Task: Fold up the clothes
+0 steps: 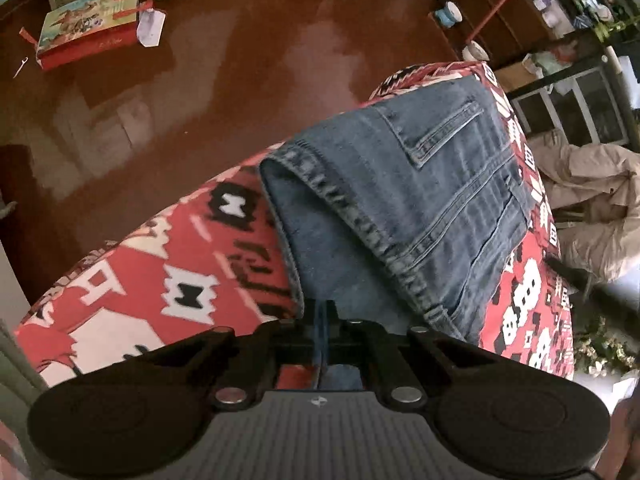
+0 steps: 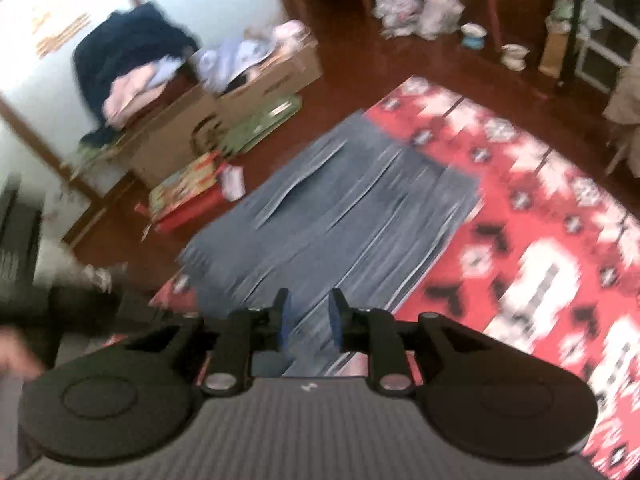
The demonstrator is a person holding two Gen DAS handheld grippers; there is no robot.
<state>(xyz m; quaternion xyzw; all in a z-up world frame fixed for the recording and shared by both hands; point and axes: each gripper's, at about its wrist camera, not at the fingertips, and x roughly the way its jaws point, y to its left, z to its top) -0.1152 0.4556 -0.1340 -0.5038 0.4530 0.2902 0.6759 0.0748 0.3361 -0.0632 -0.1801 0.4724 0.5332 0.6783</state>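
Blue jeans (image 1: 420, 200) lie folded on a red, white and black patterned blanket (image 1: 160, 272), back pocket up, with a leg end turned over at the left. My left gripper (image 1: 324, 308) is shut on the near edge of the denim, and the fabric runs on under it. In the blurred right wrist view the jeans (image 2: 340, 208) lie flat at the left end of the blanket (image 2: 540, 220). My right gripper (image 2: 310, 312) hangs above their near end, open, its blue pads apart with nothing pinched between them.
The blanket covers a raised surface over a red-brown floor (image 1: 240, 60). A red gift bag (image 1: 88, 32) and cardboard boxes of clothes (image 2: 248, 80) stand to the left. A beige cloth heap (image 1: 592, 208) lies past the blanket's right edge. Bowls and plastic bags (image 2: 420, 12) sit at the back.
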